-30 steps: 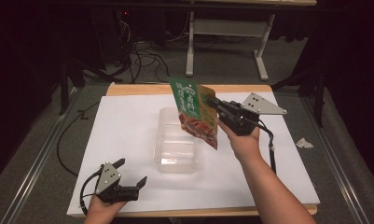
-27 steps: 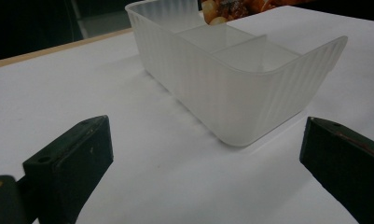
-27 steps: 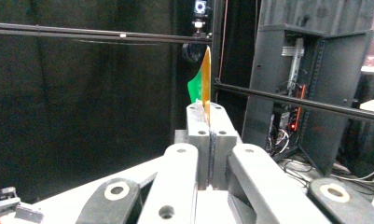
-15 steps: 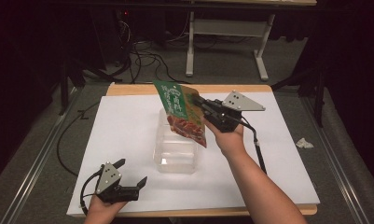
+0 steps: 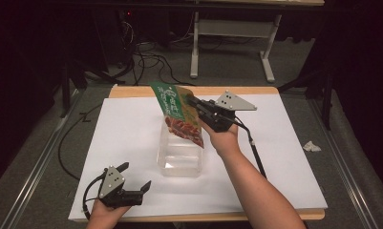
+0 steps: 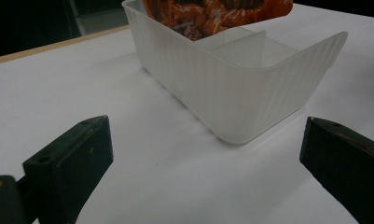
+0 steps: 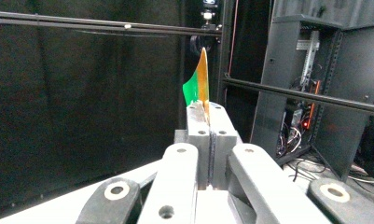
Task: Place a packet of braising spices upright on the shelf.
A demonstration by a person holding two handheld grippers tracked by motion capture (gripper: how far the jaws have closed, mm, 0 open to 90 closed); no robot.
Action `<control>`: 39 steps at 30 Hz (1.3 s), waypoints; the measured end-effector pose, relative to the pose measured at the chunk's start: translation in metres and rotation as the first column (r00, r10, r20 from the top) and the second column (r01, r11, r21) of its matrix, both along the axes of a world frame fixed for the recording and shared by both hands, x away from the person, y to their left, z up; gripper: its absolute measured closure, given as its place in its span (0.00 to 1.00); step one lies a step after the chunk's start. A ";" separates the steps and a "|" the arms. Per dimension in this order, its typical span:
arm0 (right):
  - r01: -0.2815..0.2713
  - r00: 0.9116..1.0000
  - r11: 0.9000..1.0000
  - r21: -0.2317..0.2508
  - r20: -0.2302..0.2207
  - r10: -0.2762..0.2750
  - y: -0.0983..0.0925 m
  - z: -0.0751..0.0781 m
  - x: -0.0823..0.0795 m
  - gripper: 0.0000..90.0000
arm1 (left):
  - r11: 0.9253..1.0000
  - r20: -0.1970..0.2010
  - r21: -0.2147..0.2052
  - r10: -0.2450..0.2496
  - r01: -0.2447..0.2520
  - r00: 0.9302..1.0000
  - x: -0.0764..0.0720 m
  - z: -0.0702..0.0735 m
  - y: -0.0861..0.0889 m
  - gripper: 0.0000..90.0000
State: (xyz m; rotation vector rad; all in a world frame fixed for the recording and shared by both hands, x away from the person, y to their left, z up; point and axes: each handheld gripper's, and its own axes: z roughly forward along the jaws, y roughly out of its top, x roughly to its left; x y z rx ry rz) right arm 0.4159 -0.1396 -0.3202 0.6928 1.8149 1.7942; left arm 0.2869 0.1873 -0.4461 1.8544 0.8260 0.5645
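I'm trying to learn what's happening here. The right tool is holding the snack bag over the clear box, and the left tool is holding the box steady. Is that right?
Not quite. The left tool is not holding the clear box: the left gripper view shows its jaws open, apart from the box, above the white table cover. The right tool does hold the snack bag over the box, as the high view shows.

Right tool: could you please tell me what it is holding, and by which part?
The right tool is shut on the green and orange snack pouch, pinching its thin side edge near the top.
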 end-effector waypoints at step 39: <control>0.035 0.999 0.997 0.064 -0.009 -0.034 -0.004 -0.045 0.014 1.00 | 1.000 -0.011 0.010 -0.010 0.011 1.000 0.002 -0.003 -0.001 0.03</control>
